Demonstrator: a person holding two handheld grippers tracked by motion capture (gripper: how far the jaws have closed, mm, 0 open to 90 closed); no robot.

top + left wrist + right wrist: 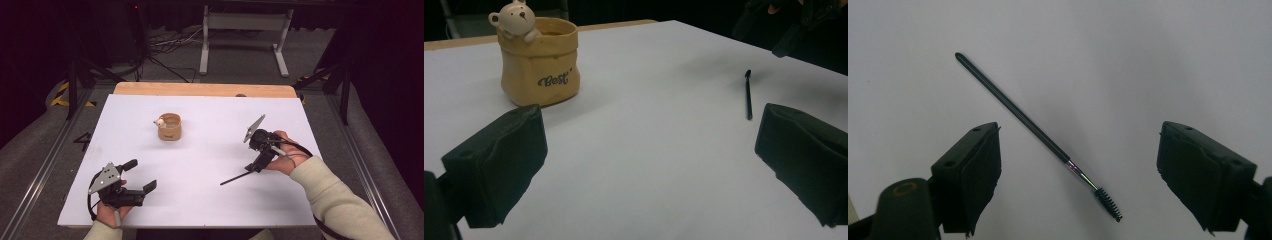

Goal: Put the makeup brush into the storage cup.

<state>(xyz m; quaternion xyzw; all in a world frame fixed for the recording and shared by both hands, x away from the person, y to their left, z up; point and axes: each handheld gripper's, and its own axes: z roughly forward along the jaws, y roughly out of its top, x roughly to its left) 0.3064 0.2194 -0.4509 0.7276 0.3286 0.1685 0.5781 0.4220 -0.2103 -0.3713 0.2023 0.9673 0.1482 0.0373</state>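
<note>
1. Your right gripper (252, 169) hangs over the right part of the white tabletop (210, 200), tipped down toward the surface, with its jaws spread wide and nothing between the pads.
2. Right under it lies a slim black brush (1033, 131), a thin wand with a small bristle head at one end and a short silvery band just behind the bristles.
3. In the right gripper view the brush lies flat on the tabletop, slanting between the two jaws; neither pad touches it, and the bristle head sits closest to the camera.
4. In the high view the handle of the brush (235, 178) sticks out to the left of the right gripper, toward the near edge of the tabletop.
5. Your left gripper (140, 175) rests low at the near left corner of the tabletop, its jaws also spread apart and holding nothing.
6. Along its jaws you look across the tabletop at a tan, sack-shaped pot (540, 62) with dark lettering on its side and a small white bear figure (516, 19) perched on its rim.
7. The pot (169, 127) stands upright toward the far middle of the tabletop, well apart from both grippers and from the brush.
</note>
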